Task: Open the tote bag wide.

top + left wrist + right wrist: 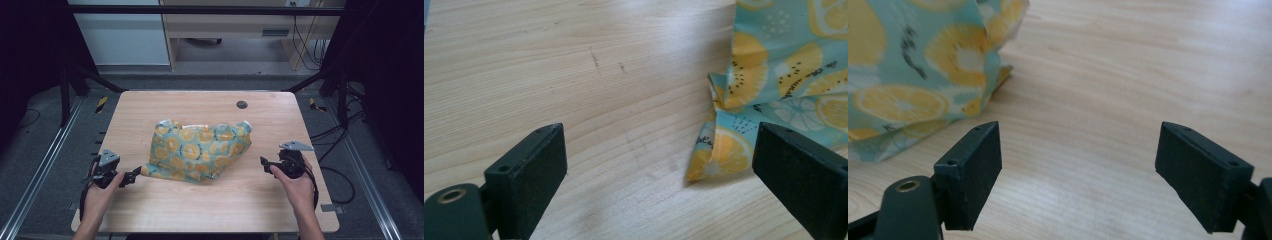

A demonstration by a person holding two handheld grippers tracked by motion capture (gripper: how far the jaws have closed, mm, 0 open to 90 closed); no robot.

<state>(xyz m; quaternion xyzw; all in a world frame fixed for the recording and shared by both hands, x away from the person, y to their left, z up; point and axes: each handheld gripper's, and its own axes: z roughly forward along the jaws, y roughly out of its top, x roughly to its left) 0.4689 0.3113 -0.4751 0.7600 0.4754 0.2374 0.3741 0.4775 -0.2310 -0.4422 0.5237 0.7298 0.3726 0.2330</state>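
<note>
The pale wooden table with rounded corners [165, 210] stretches out in front of me, with a small dark round grommet [242, 104] set into it near the far edge. In the middle lies the crumpled turquoise cloth printed with yellow lemon and kiwi slices [197, 147], bunched up into a loose mound with folds standing up along its far side and one corner trailing down toward my left.

My forearms come in low from the near edge, one on each side of the cloth. My left hand [100, 192] wraps the body of my black left gripper [136, 175], which lies nearly level and points toward that trailing corner. Its jaws stand wide apart with bare wood between them; in the left gripper view the yellow corner of the cloth [719, 155] sits just beside the inner face of one jaw, and I cannot tell whether it touches.

My right hand [297, 187] holds my black right gripper [263, 162] level too, aimed at the cloth's right flank. Its jaws gape wide over empty wood, and the cloth [908, 85] lies off to one side, near but apart from them.
</note>
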